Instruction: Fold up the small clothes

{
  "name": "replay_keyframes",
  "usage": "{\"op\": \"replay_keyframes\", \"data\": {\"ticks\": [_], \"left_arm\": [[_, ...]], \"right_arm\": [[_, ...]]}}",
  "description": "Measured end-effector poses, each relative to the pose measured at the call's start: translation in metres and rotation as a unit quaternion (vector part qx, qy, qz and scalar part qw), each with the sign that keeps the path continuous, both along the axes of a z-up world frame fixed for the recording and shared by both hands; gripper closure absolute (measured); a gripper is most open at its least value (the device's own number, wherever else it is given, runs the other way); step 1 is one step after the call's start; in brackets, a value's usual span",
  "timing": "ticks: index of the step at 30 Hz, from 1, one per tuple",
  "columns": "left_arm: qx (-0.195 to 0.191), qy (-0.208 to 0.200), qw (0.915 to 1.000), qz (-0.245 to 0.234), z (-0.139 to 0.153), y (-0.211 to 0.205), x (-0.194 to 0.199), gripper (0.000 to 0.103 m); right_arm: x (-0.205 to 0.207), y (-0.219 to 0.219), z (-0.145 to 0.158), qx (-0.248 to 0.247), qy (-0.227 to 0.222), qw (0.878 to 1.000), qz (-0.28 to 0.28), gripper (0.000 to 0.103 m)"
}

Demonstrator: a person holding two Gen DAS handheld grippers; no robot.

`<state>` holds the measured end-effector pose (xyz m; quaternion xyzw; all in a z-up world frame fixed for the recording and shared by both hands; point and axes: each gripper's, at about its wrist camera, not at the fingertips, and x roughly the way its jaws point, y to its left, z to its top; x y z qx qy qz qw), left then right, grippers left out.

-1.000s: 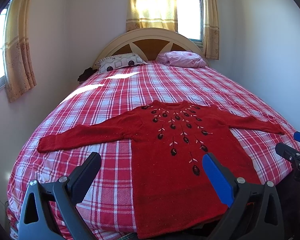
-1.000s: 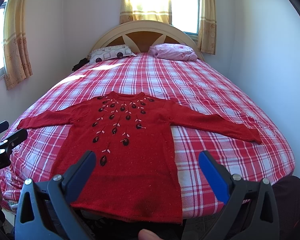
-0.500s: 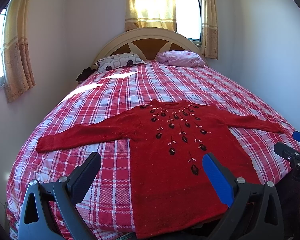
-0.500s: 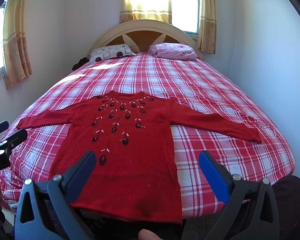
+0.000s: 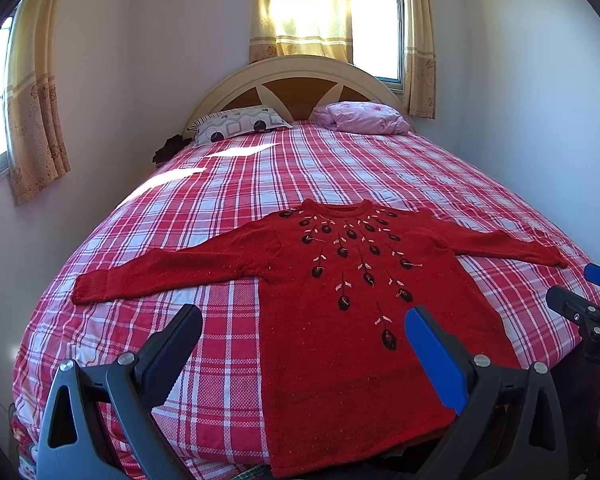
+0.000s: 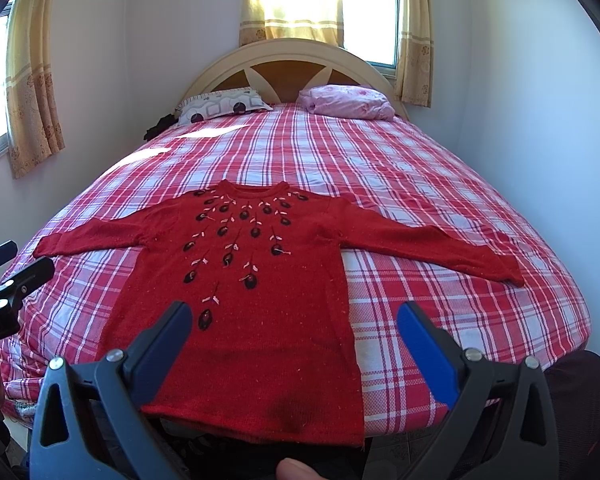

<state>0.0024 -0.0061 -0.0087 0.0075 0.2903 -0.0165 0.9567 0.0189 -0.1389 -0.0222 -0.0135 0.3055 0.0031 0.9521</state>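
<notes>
A red knitted sweater [image 5: 352,320] [image 6: 252,320] with dark embroidered flowers lies flat and face up on the bed, both sleeves spread out sideways, its hem at the near edge. My left gripper [image 5: 304,328] hovers open above the hem's left part, nothing between its fingers. My right gripper [image 6: 294,322] is open too, held over the hem's right side and empty. Each gripper shows at the side of the other's view: the right one [image 5: 588,300] and the left one [image 6: 8,268].
The bed has a red-and-white plaid cover [image 5: 300,168] and a curved headboard [image 5: 300,80]. A patterned pillow [image 5: 240,122] and a pink bundle [image 5: 360,118] lie at its head. Walls stand close on both sides; curtained windows are behind. A fingertip [image 6: 296,470] shows at the bottom.
Both grippers stay open and almost still; the views have drifted only slightly. The sweater has not moved.
</notes>
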Motion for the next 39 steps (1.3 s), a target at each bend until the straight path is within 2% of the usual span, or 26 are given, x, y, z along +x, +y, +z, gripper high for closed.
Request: {"op": "replay_keyframes", "data": {"ticks": [12,24,30,34,39], "left_arm": [[0.0,0.003,1.0,-0.001,-0.001,-0.001,0.0,0.001],[0.011,0.029,0.9995,-0.004,-0.025,-0.005,0.017,0.001],[0.024,0.043,0.9987,-0.014,-0.049,-0.012,0.037,0.001],[0.036,0.058,0.9973,-0.028,-0.068,-0.019,0.058,0.001],[0.047,0.072,0.9958,-0.031,-0.085,-0.025,0.087,0.001]], "right_arm": [[0.0,0.001,-0.002,0.001,0.001,1.0,-0.001,0.0],[0.014,-0.008,-0.017,0.001,0.024,1.0,-0.005,0.0],[0.037,-0.04,-0.039,0.018,0.042,0.998,-0.032,0.0],[0.052,-0.079,-0.055,0.046,0.046,0.995,-0.076,0.0],[0.068,-0.118,-0.073,0.055,0.064,0.988,-0.132,0.0]]}}
